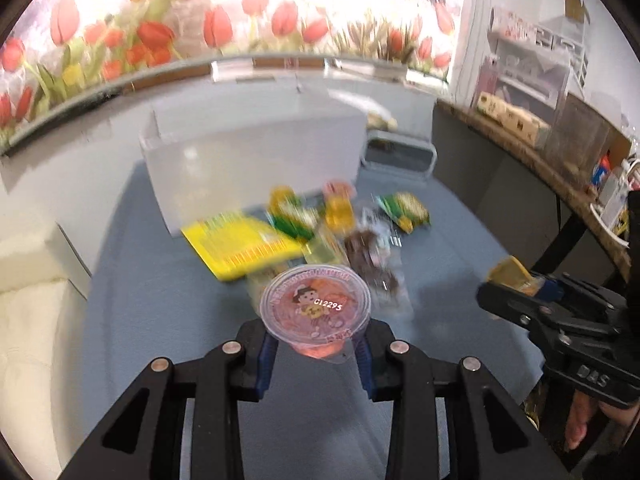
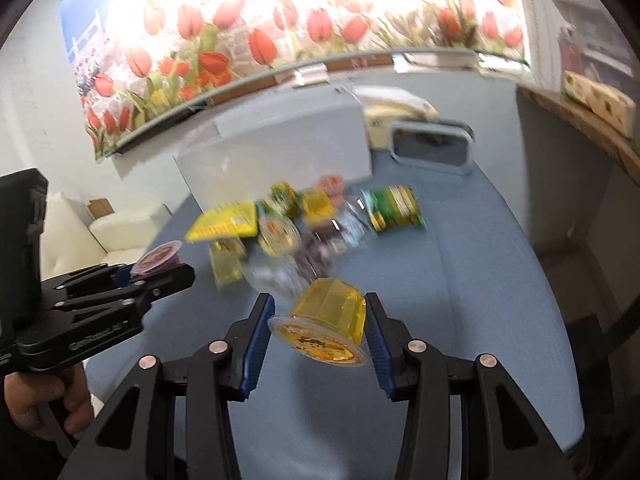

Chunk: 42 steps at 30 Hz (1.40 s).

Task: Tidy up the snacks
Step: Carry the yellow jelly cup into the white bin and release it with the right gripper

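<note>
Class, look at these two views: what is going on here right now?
A person is sorting snacks with a claw in each hand. The left claw is shut on a pink jelly cup; the right claw grips a tilted yellow jelly cup. Both are held above the blue table, where a pile of snacks lies before a white box.

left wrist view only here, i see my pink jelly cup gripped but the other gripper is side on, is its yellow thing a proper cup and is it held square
Observer: Yes, the right gripper holds a clear plastic cup of yellow jelly, tipped over, lid facing the camera.
Operator: pads on it both sides
Observer: The right blue pad touches its rim; the left blue pad looks just clear of the lid.
Operator: anything beyond my gripper
Observer: A white sofa.
</note>
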Each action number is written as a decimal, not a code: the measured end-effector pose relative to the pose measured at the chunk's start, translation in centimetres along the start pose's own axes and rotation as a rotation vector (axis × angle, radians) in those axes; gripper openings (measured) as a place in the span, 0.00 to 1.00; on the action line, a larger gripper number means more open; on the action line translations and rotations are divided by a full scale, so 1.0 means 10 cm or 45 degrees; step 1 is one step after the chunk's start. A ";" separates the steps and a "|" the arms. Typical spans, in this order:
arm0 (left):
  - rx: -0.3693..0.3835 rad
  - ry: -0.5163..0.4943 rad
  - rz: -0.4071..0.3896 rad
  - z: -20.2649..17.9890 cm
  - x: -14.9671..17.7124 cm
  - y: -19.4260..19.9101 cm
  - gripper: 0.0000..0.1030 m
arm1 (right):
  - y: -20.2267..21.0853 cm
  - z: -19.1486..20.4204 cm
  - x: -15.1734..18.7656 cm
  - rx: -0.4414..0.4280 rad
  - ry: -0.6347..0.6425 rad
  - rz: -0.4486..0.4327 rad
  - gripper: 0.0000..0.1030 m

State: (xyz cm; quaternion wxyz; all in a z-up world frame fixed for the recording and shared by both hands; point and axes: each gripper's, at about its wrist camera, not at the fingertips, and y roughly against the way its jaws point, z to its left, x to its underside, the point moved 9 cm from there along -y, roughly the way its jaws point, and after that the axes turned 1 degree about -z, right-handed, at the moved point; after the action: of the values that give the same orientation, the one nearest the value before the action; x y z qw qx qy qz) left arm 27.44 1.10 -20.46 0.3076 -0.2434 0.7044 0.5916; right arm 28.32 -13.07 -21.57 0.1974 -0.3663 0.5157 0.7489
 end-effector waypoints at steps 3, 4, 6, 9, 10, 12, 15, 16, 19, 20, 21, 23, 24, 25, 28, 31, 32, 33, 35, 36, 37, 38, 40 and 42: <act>-0.023 -0.010 -0.051 0.21 -0.35 0.03 0.37 | -0.10 0.15 -0.40 -0.028 0.038 -0.065 0.48; -0.047 -0.005 -0.065 0.31 -0.49 0.01 0.37 | -0.17 0.18 -0.57 -0.046 0.042 -0.083 0.48; -0.068 0.007 -0.099 0.46 -0.78 -0.02 0.37 | -0.30 0.24 -0.84 -0.060 0.054 -0.105 0.48; -0.124 0.004 -0.146 0.67 -1.24 -0.13 0.37 | -0.58 0.28 -1.28 -0.079 0.052 -0.113 0.48; -0.124 0.007 -0.149 0.73 -1.37 -0.19 0.37 | -0.72 0.29 -1.44 -0.076 0.056 -0.108 0.48; -0.153 -0.004 -0.163 0.84 -1.63 -0.32 0.37 | -0.94 0.30 -1.68 -0.070 0.080 -0.094 0.48; -0.208 -0.014 -0.154 1.00 -1.87 -0.55 0.37 | -1.36 0.28 -1.98 -0.057 0.092 -0.040 0.48; -0.193 -0.007 -0.133 1.06 -1.92 -0.66 0.37 | -1.45 0.25 -2.03 -0.051 0.085 -0.032 0.48; -0.179 0.016 -0.071 1.18 -1.96 -0.96 0.37 | -1.74 0.15 -2.12 -0.022 0.066 0.035 0.48; -0.175 0.031 -0.054 1.23 -1.97 -1.04 0.37 | -1.81 0.13 -2.14 -0.014 0.074 0.048 0.48; -0.180 0.062 -0.048 1.30 -1.96 -1.13 0.37 | -1.87 0.10 -2.16 -0.005 0.081 0.057 0.48; -0.190 0.074 -0.027 1.35 -1.92 -1.26 0.37 | -1.98 0.04 -2.16 0.020 0.077 0.093 0.48; -0.190 0.067 -0.015 1.33 -1.89 -1.30 0.40 | -2.01 0.01 -2.16 0.022 0.065 0.112 0.49; -0.187 0.053 0.012 1.33 -1.85 -1.38 0.55 | -2.03 -0.02 -2.16 0.023 0.054 0.127 0.65; -0.168 0.072 0.007 1.34 -1.81 -1.46 1.00 | -1.96 -0.11 -2.25 0.034 0.020 0.083 1.00; -0.125 0.105 -0.020 1.31 -1.81 -1.38 1.00 | -1.76 -0.20 -2.29 0.028 -0.051 0.031 1.00; -0.136 0.098 -0.029 1.32 -1.80 -1.32 1.00 | -1.65 -0.22 -2.27 0.004 -0.075 0.008 1.00; -0.155 0.086 -0.054 1.31 -1.80 -1.25 1.00 | -1.55 -0.24 -2.25 -0.003 -0.086 -0.014 1.00; -0.159 0.073 -0.085 1.29 -1.80 -1.12 1.00 | -1.39 -0.31 -2.15 0.002 -0.092 -0.059 1.00; -0.152 0.071 -0.104 1.27 -1.79 -1.03 1.00 | -1.34 -0.33 -2.11 0.005 -0.094 -0.069 1.00; -0.153 0.071 -0.114 1.25 -1.77 -0.97 1.00 | -1.25 -0.39 -2.00 0.010 -0.106 -0.082 1.00; -0.154 0.070 -0.119 1.23 -1.74 -0.91 1.00 | -1.22 -0.41 -1.95 0.007 -0.113 -0.083 1.00; -0.143 0.057 -0.138 1.16 -1.64 -0.77 1.00 | -1.10 -0.46 -1.70 -0.029 -0.146 -0.071 1.00; -0.083 0.062 -0.164 1.05 -1.49 -0.61 1.00 | -1.05 -0.52 -1.45 -0.030 -0.171 -0.012 1.00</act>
State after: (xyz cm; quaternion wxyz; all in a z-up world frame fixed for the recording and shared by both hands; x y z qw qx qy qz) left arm 43.62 9.96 -15.05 0.3198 -0.3126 0.6747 0.5872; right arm 46.67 -12.54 -18.24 0.2306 -0.3200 0.4907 0.7769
